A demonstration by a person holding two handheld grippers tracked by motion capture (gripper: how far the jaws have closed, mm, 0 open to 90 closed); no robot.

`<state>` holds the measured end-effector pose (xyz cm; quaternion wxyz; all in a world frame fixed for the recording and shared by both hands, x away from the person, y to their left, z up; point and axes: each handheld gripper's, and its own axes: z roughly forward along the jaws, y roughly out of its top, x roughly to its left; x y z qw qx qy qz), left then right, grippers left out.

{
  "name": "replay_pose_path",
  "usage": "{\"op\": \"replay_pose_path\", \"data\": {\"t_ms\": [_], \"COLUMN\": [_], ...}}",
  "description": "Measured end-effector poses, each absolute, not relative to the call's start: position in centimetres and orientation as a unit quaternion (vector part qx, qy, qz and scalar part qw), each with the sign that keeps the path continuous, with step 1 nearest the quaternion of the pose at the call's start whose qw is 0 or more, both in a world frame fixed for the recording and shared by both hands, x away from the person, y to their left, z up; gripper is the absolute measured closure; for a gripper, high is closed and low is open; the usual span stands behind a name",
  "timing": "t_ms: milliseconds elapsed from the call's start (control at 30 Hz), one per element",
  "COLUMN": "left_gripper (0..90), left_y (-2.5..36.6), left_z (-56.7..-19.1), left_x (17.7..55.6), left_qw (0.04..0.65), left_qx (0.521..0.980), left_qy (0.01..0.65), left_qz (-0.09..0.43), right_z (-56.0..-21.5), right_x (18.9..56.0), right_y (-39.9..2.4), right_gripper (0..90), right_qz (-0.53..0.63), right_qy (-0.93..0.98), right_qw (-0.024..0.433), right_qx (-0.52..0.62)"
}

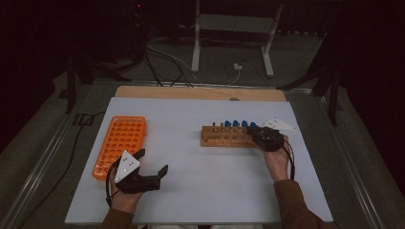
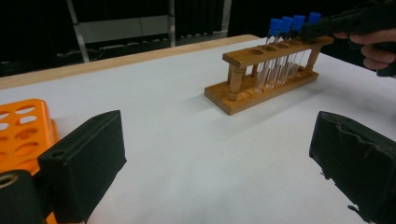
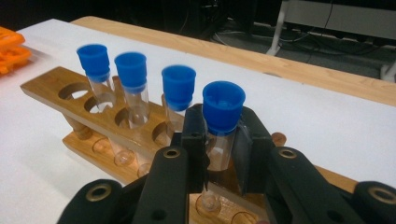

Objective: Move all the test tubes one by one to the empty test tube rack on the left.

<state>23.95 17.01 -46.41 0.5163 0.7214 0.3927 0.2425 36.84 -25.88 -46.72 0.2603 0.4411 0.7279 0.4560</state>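
While the end test tube [image 3: 220, 126] is standing upright in the right end hole of the wooden rack [image 3: 56, 88], the right gripper [image 3: 219, 140] is clamping its glass just under the blue cap, jaws pressing on both sides. Three more blue-capped tubes [image 3: 133, 84] are sitting in the holes to its left, and the rack's left holes are lying empty. The left gripper [image 1: 152, 162] is hovering released, jaws wide apart, near the bench [image 1: 205, 191] edge beside the orange rack [image 1: 119, 143], which is holding nothing.

No legible text, label, brand, number or sign anywhere.
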Motion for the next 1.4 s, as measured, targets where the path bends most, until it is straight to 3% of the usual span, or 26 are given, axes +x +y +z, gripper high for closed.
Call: {"op": "replay_pose_path", "data": {"t_ms": [767, 1000, 1400], "left_gripper": [4.7, 5.2, 15.0], "left_y": [14.6, 13.2, 10.4], "left_z": [-44.9, -44.6, -44.7], "left_x": [25.4, 26.2, 27.4], "left_qw": [0.528, 0.529, 0.539], "left_qx": [0.727, 0.732, 0.741], "left_qy": [0.374, 0.364, 0.347], "left_qz": [0.231, 0.226, 0.200], "right_z": [-41.1, -40.1, -40.3], "right_x": [35.3, 34.1, 32.3], "right_y": [-26.8, -26.4, -22.7], "right_gripper": [76.8, 76.8, 76.7], "right_qz": [0.489, 0.504, 0.516], "right_qy": [0.712, 0.715, 0.744], "right_qw": [0.292, 0.276, 0.231], "right_qx": [0.411, 0.399, 0.356]}}
